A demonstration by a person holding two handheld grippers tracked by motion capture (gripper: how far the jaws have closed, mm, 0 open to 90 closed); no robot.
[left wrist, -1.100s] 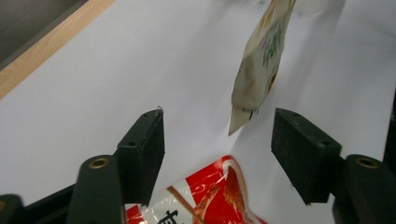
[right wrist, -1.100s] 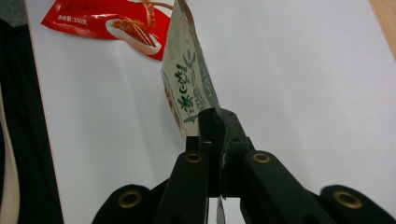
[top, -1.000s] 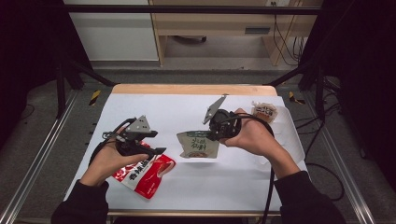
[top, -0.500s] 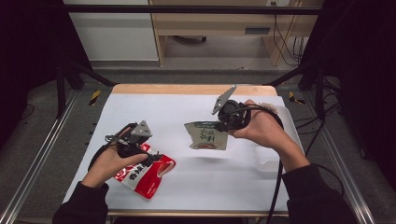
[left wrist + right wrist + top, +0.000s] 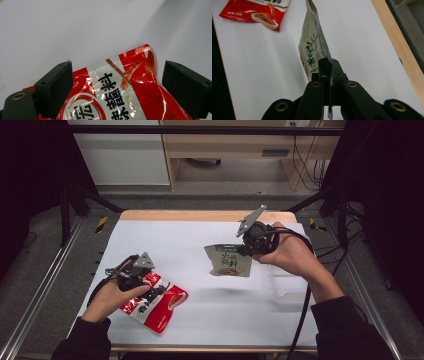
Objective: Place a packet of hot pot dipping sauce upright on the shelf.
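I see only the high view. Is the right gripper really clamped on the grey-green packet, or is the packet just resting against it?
Observer: Clamped. In the right gripper view the right gripper has both jaws shut on the edge of the grey-green packet.
Operator: And the left gripper's jaws?
Observer: Open. In the left gripper view the left gripper has its jaws spread either side of the red packet.
Operator: Is the grey-green packet flat?
Observer: No, it stands edge-on above the white table.

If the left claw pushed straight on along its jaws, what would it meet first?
Most likely the red pouch: it lies between the open jaws of the left claw, just ahead. Past it is the white table cover. Depth is uncertain.
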